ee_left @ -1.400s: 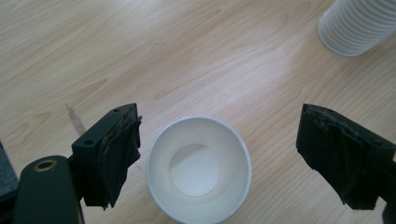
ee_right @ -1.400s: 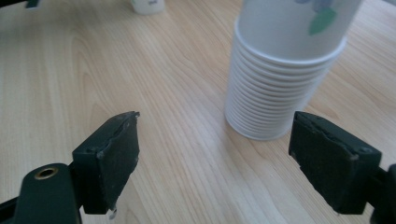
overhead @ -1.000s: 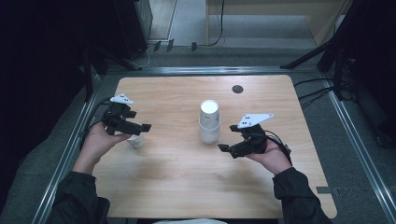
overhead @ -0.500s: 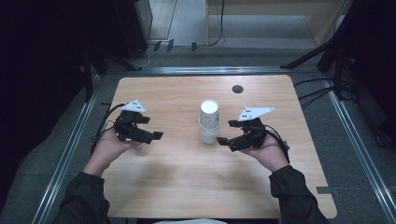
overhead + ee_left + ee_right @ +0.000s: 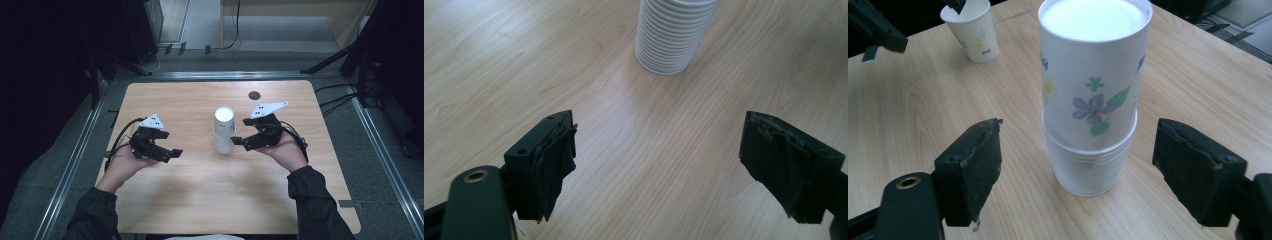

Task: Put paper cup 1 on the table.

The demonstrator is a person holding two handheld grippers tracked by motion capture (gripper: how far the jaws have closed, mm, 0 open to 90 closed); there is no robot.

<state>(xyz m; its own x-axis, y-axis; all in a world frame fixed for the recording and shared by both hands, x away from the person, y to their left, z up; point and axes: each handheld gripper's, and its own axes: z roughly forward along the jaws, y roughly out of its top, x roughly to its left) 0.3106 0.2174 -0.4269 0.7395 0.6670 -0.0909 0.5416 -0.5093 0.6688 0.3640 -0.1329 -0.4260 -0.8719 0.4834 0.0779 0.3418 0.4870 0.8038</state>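
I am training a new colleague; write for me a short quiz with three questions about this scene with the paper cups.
1. True or false: the stack of paper cups stands upside down on the table.
2. Which gripper has the stack between its fingers: (a) the left gripper or (b) the right gripper?
3. What stands apart from the stack, in the right gripper view?

Key:
1. True; closed bottoms face up.
2. (b); its fingers stand on either side without touching, while the left gripper is open over bare wood.
3. A single upright cup with a flower print.
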